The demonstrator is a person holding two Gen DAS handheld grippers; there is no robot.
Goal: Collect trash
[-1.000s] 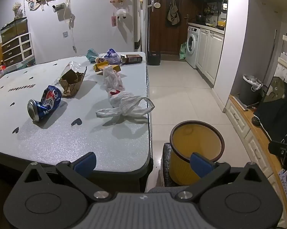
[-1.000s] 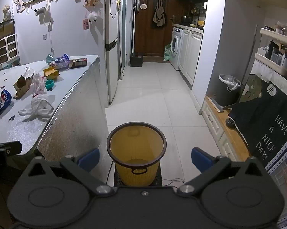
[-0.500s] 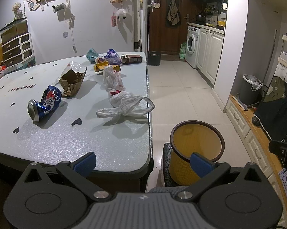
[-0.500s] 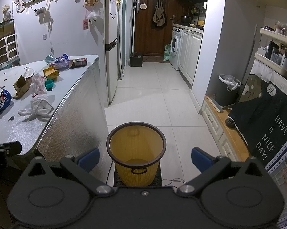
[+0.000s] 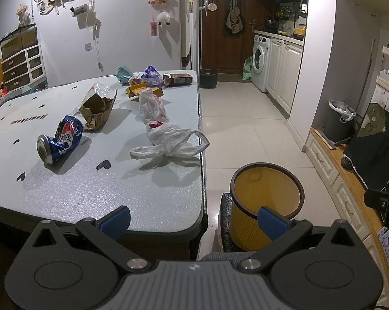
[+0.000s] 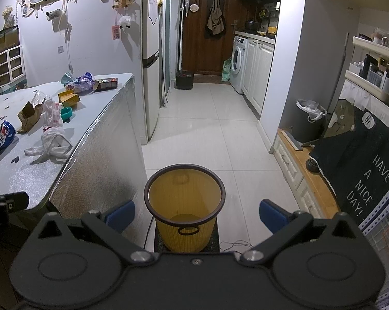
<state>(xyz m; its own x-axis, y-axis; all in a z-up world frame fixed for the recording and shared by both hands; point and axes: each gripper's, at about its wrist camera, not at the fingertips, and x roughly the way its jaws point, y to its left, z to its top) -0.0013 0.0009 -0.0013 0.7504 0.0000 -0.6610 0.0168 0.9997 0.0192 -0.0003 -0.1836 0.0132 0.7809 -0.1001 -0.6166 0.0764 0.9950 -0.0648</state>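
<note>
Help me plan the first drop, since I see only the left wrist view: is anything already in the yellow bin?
Observer: No. The right wrist view looks down into the yellow bin, and its bottom is bare.
Operator: Is any trash hidden behind the white plastic bag?
Observer: Yes. A small teal cup sits on the table just beyond the bag, near the yellow box.
Operator: Is the right hand-held gripper free?
Observer: Yes. It is open and holds nothing.
</note>
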